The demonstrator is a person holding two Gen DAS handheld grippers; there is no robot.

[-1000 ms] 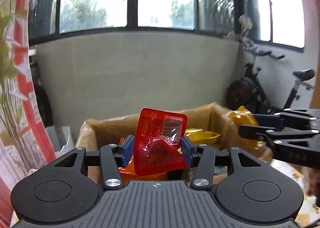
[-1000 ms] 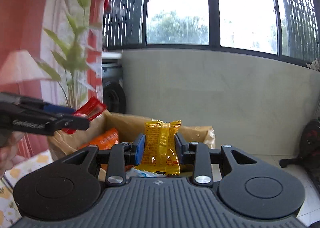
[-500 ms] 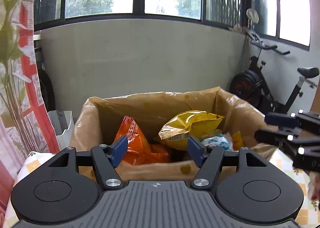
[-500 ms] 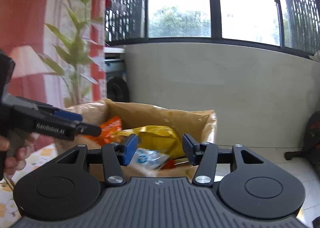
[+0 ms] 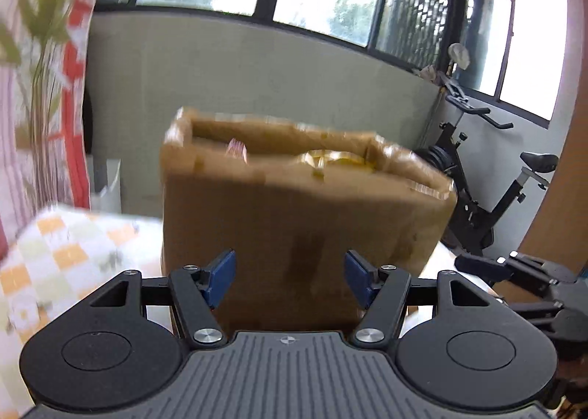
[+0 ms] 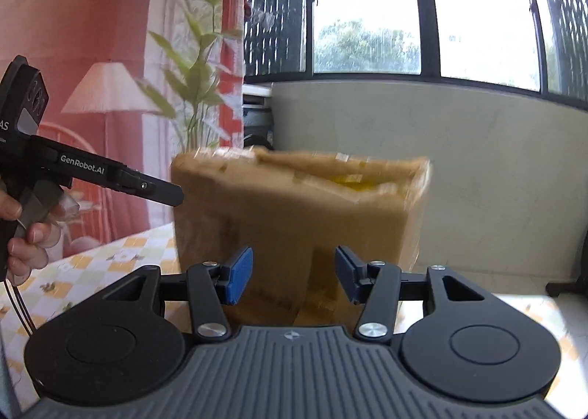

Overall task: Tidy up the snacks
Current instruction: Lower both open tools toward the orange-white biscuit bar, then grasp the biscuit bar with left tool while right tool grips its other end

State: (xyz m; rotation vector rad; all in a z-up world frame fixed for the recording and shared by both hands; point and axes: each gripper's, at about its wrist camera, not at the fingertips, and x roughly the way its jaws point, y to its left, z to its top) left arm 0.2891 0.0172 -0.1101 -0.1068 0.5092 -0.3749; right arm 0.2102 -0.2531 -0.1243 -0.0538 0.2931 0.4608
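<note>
1. On the side of my left gripper [image 6: 161,194], seen from my right wrist view, white letters read "GenRobot.AI".
2. Higher on that same tool's body, at the frame's left edge, I read only "AS", the rest cut off.
3. The cardboard box [image 6: 294,220] is too blurred; I read nothing on it.

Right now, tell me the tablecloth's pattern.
The tablecloth is a white, orange and pale-green check with small floral motifs, clearest in the right wrist view.
</note>
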